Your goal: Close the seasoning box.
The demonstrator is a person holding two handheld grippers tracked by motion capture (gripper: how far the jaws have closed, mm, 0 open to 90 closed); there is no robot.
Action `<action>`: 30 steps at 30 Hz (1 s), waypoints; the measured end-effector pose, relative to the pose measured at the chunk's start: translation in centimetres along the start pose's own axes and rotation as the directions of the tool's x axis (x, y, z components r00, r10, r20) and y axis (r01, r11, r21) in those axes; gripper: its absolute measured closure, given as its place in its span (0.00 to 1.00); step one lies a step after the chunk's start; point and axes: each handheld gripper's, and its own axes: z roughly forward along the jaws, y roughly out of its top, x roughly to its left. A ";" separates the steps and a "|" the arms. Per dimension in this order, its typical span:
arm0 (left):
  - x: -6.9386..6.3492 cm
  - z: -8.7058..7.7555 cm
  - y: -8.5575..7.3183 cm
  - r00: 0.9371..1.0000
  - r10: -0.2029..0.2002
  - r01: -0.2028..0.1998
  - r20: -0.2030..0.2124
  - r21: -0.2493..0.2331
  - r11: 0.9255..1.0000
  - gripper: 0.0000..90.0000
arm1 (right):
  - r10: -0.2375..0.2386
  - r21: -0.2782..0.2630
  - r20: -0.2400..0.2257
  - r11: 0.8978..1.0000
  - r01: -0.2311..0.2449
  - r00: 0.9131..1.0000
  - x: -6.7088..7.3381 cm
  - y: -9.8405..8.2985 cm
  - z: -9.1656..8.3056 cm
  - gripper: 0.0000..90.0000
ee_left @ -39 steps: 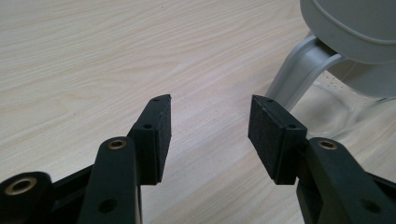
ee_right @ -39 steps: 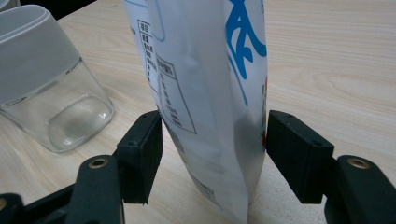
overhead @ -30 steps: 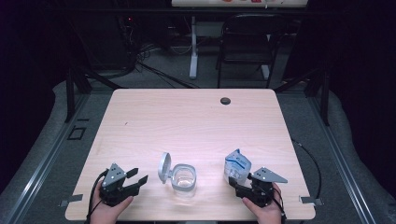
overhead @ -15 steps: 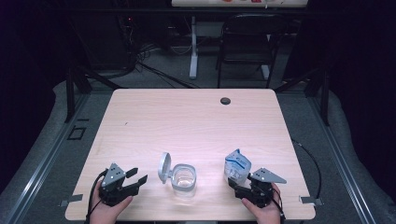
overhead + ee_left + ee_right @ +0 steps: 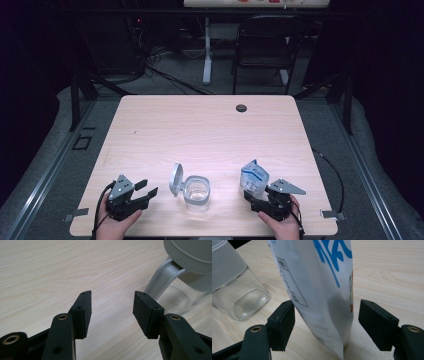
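The white plastic pouch with blue print [image 5: 322, 290] stands upright on the pale wood-grain table [image 5: 210, 130], directly between the jaws of the right gripper [image 5: 325, 326]. Those jaws have just been opening and now stand wide: the pad on the right of the right gripper view is clear of the pouch with a gap showing, and the pad on the left sits just beside the pouch's side, where contact cannot be told for sure. The pouch stands on its own base on the table rather than being carried. In the high view the pouch [image 5: 254, 177] rises just ahead of the right gripper [image 5: 257, 197], which a hand holds at the near edge of the table.

Ahead and to the left of the right gripper stands a clear square glass jar [image 5: 234, 287], near the pouch but apart from it. In the high view the jar [image 5: 196, 189] has its grey hinged lid [image 5: 175, 179] swung up and open on the side toward the left gripper.

The left gripper [image 5: 112, 307] lies low over the table, jaws parted with bare wood between the pads and nothing held. The grey lid [image 5: 192, 255] and its hinge arm lie ahead and to the right of its jaws, close by but not touched. In the high view the left gripper [image 5: 145, 189] is well apart from the right one, with the jar between them.
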 end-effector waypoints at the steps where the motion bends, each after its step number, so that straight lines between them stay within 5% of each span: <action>1: 0.0 0.0 0.0 1.000 -0.003 0.003 0.000 -0.002 1.000 0.55 | 0.007 0.008 -0.004 1.000 -0.007 1.000 -0.1 0.0 0.2 0.32; 30: 0.0 0.0 0.0 1.000 -0.002 0.002 -0.004 0.001 1.000 0.55 | 0.030 0.030 -0.013 0.999 -0.030 0.999 -0.3 -0.1 0.6 0.30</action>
